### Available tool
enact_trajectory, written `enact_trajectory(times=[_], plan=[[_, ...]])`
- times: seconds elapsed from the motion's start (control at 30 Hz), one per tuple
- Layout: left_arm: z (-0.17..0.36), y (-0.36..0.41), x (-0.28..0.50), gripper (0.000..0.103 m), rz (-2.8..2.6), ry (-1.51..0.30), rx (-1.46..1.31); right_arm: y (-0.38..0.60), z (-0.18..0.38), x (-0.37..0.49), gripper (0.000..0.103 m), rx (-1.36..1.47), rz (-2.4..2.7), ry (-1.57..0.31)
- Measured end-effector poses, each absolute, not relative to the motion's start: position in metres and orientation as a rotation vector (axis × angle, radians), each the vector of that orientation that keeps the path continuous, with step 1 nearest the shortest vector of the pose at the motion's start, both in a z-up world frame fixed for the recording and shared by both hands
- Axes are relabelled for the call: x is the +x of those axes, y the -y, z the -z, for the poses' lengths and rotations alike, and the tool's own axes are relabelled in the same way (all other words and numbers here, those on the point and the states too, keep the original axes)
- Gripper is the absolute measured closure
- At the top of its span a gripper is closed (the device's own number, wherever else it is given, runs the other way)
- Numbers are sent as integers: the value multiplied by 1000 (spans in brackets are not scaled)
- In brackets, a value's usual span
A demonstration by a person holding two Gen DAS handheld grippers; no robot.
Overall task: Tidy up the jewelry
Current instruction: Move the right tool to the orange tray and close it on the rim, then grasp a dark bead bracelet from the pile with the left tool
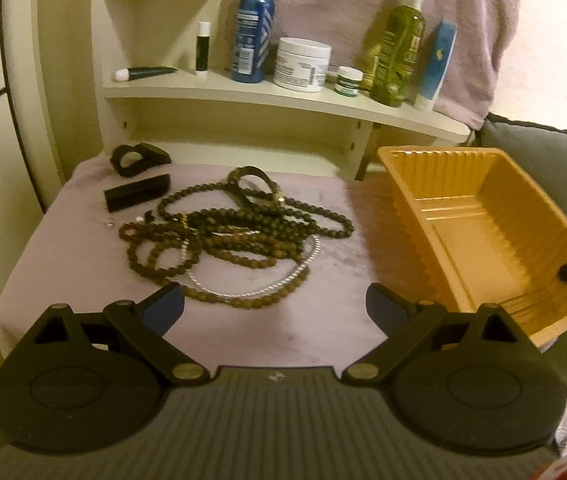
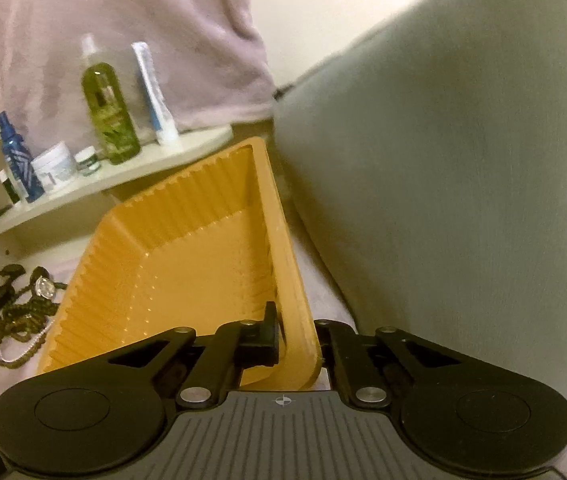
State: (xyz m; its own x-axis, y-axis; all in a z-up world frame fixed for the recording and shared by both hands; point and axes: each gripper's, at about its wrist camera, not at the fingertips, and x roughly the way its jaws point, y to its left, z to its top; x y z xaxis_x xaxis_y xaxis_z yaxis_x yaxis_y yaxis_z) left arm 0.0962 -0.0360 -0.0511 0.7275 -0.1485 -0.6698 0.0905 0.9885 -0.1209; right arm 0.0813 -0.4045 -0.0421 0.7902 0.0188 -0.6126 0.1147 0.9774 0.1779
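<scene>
Staging is judged under way: tray (image 2: 187, 248), tilted at the desk's right edge, is pinched by right gripper (image 2: 297, 340), while left gripper (image 1: 274, 304), fingers spread, must next be lowered onto mid-desk necklaces (image 1: 235, 236).

I see a cloth-covered table (image 1: 83, 272). Beads (image 1: 227, 236) lie mid-table; black box (image 1: 137, 192) left of beads; tilted orange tray (image 1: 495, 232) right of them.
</scene>
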Motion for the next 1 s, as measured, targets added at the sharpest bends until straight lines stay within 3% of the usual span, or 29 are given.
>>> enact_trajectory(times=[0.2,0.4,0.5,0.57,0.67,0.83,1.0], plan=[[55,26,102,8,103,-711,5,383,28,72,98,123,70,-626],[58,11,119,20,90,-689,71,374,23,70,98,91,90,-632],[62,7,132,35,95,-687,118,371,20,70,98,77,98,-637],[67,6,141,54,115,-705,147,370,18,71,98,69,101,-640],[76,9,152,74,148,-733,198,368,16,75,98,58,111,-643],[89,15,163,87,175,-766,293,367,14,81,98,53,125,-654],[98,20,167,89,192,-794,353,367,14,85,98,54,135,-665]])
